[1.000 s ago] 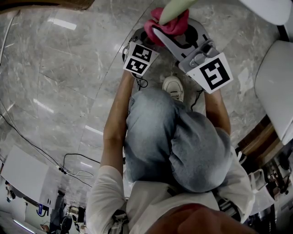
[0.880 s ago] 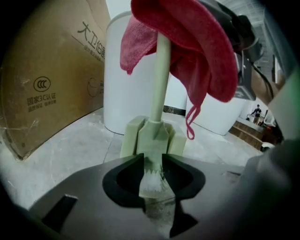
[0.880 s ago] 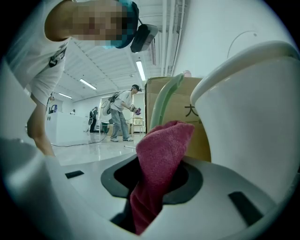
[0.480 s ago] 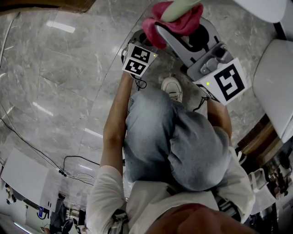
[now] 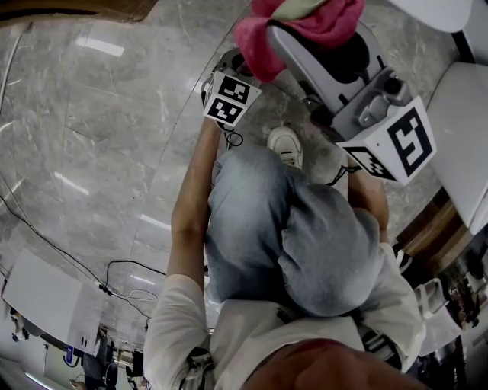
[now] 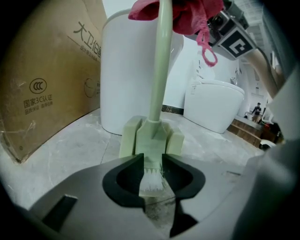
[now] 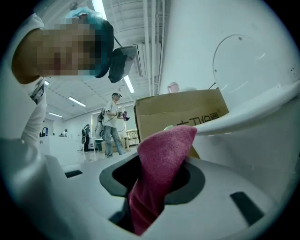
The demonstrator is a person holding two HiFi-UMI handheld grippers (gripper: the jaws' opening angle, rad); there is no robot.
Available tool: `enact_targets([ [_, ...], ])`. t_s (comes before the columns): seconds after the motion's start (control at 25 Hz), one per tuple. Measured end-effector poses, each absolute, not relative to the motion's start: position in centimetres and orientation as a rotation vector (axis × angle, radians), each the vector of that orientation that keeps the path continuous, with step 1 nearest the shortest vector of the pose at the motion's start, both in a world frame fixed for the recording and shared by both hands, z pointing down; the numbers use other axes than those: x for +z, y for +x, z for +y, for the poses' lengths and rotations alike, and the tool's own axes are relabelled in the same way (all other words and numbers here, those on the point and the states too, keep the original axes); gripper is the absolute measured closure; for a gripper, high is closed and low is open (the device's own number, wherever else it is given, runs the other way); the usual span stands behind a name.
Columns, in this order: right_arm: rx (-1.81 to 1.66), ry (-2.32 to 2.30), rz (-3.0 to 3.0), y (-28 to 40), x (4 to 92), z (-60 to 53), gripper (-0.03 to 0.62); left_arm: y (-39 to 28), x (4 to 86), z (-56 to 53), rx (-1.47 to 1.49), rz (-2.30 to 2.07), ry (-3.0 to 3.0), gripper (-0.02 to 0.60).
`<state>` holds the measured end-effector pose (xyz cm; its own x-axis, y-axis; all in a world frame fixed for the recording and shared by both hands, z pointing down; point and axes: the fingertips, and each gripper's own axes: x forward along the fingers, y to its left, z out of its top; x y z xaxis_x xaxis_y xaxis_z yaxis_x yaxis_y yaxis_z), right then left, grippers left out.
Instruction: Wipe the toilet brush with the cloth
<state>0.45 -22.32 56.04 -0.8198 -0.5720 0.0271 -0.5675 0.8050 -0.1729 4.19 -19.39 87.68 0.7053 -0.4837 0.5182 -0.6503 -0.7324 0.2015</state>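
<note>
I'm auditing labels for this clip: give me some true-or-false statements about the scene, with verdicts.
The cloth is pink. True.
The right hand-held gripper is empty. False: the cloth sits between its jaws, which have just been opening.
The left hand-held gripper grips the toilet brush at its bristle end. True.
The cardboard box is right of the toilet brush in the left gripper view. False: it is left of it.
The cloth lies on the floor. False: it is up at the brush handle.

High above the left tool (image 6: 152, 158), the cloth (image 6: 187, 14) hides the toilet brush (image 6: 158, 70) handle's top, and the picture's upper edge cuts both off.
</note>
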Motion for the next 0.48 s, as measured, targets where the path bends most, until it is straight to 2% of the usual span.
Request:
enact_targets([
  [0.32,-0.232,-0.949,2.930,0.8,55.9,-22.2,0.441,4.0,88.0,-19.2,0.632,-0.887,2.530,0.453],
  [0.48,-0.169,-0.949,2.990,0.3,58.2,-21.6,0.459,4.0,88.1,-19.2,0.634,-0.879,2.527,0.453],
])
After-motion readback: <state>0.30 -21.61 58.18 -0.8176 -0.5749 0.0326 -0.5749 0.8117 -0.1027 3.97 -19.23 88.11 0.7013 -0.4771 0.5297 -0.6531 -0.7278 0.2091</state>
